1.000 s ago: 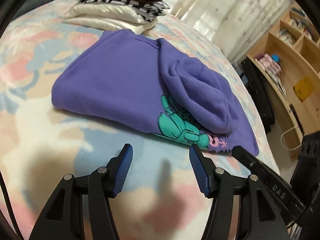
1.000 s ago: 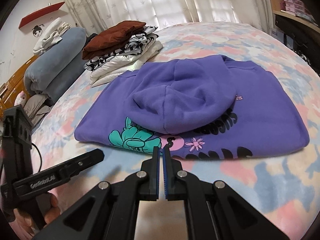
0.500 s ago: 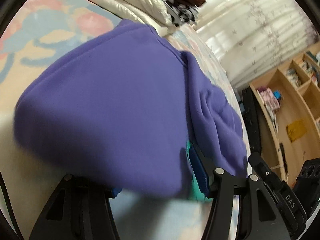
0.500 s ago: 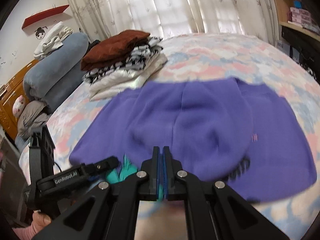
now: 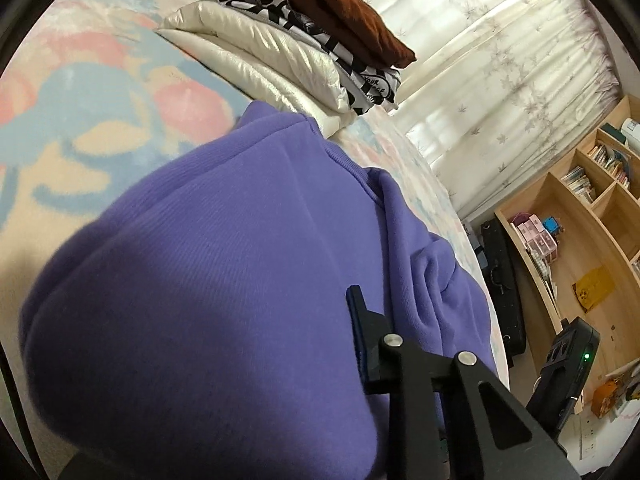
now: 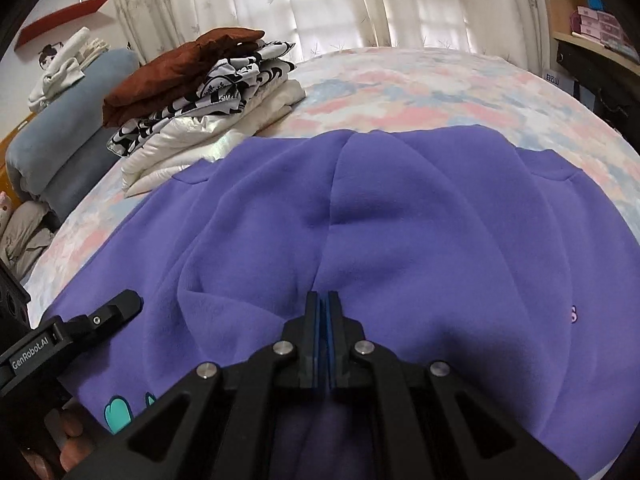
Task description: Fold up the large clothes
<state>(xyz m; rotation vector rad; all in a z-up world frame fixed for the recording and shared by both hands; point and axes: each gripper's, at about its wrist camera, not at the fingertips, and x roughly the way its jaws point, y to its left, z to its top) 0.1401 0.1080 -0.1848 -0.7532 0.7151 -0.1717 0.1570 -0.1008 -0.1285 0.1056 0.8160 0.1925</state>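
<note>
A: Where's the purple hoodie (image 6: 400,220)?
B: Folded on the floral bedspread (image 6: 420,76), just beside the clothes stack (image 6: 208,92).
A: Grippers?
B: Left gripper (image 5: 356,344) — jaws just closed in, clamped on the hoodie's edge. Right gripper (image 6: 322,320) — fully clenched, empty, over the hood.

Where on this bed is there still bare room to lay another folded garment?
Bare bedspread lies between the purple hoodie and the curtains, right of the stack of folded clothes. More shows in the left wrist view, left of the hoodie. It is crowded around the stack and the pillows.
</note>
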